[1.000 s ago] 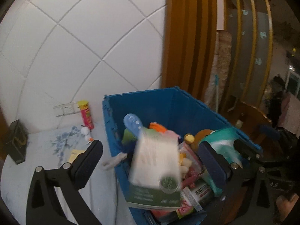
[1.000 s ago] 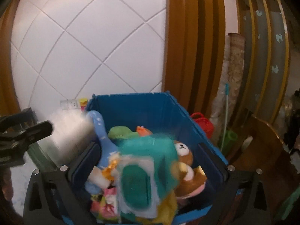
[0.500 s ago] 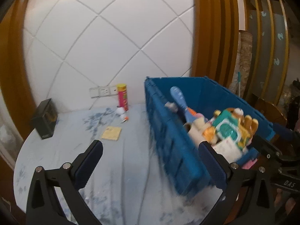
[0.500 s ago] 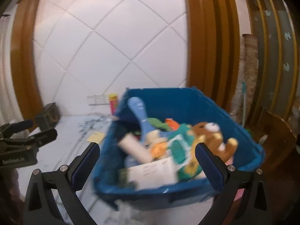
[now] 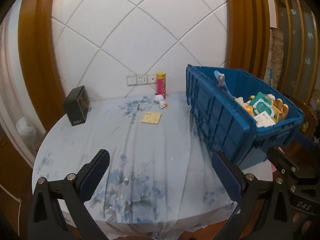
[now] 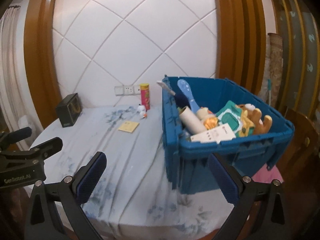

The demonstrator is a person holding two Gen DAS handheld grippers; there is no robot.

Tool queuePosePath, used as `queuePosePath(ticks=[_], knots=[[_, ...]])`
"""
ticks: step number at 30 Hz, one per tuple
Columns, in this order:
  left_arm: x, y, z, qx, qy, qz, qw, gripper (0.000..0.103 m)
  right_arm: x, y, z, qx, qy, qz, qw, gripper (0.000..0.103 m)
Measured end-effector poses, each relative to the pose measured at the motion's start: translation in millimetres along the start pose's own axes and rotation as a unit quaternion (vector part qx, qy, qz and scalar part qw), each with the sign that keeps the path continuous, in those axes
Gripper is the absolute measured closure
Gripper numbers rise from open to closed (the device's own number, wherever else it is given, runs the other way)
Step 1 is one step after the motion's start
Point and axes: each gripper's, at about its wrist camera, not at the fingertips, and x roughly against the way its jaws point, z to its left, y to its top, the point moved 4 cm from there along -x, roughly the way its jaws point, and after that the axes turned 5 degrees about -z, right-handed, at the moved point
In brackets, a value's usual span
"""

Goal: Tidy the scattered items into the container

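A blue plastic crate sits on the right side of the round table, full of items: a blue brush, a cardboard tube, a green wipes pack, a white box and a brown plush bear. On the cloth lie a yellow notepad, a small white toy and an upright pink can. My left gripper is open and empty over the table's front. My right gripper is open and empty beside the crate's front corner.
A black box stands at the table's back left. The table wears a blue flowered cloth. White wall sockets are behind the can. A wooden chair stands right of the crate.
Both grippers have pulled back and up from over the crate. The white box and the wipes pack now lie in the crate, and the whole table shows.
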Motion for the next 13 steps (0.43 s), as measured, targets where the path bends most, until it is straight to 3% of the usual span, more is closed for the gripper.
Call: queuePosePath(ticks=[13], knots=[[8.7,-16.2,20.4,0.008,0.012,0.008,0.9999,0.000,9.1,-14.2,14.8,-0.006,-0.005,0.012,1.000,0.000]])
